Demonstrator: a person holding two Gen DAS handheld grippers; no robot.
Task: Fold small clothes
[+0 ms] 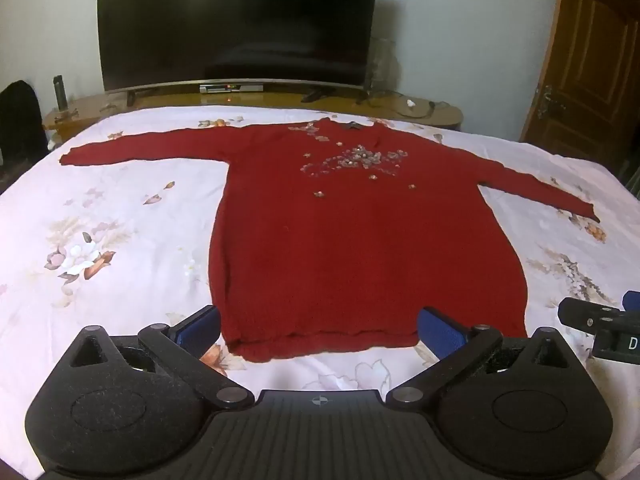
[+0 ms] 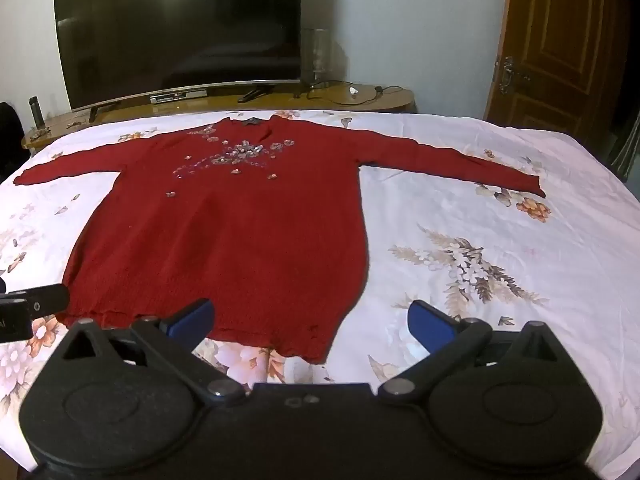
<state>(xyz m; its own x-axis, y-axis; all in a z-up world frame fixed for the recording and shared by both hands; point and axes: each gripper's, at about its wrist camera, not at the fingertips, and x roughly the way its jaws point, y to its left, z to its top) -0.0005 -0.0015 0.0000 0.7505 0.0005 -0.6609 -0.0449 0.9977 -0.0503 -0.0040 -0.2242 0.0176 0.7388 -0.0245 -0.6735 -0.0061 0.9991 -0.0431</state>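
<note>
Red sweater [image 1: 360, 240] lies flat on bed [image 1: 120, 208], sleeves out, long axis running away w/ hem nearest. Left hand-held gripper [image 1: 320, 326] and right hand-held gripper [image 2: 312, 320] both wide open, empty, just above hem; neither clearly nearer.

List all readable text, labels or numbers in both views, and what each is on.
"D": white letter on the black body of the right hand-held gripper, cut off at the frame edge.
White marks on the black left hand-held gripper's body: cut off, unreadable.
Dark neck label of the red knitted sweater: too small to read.
</note>
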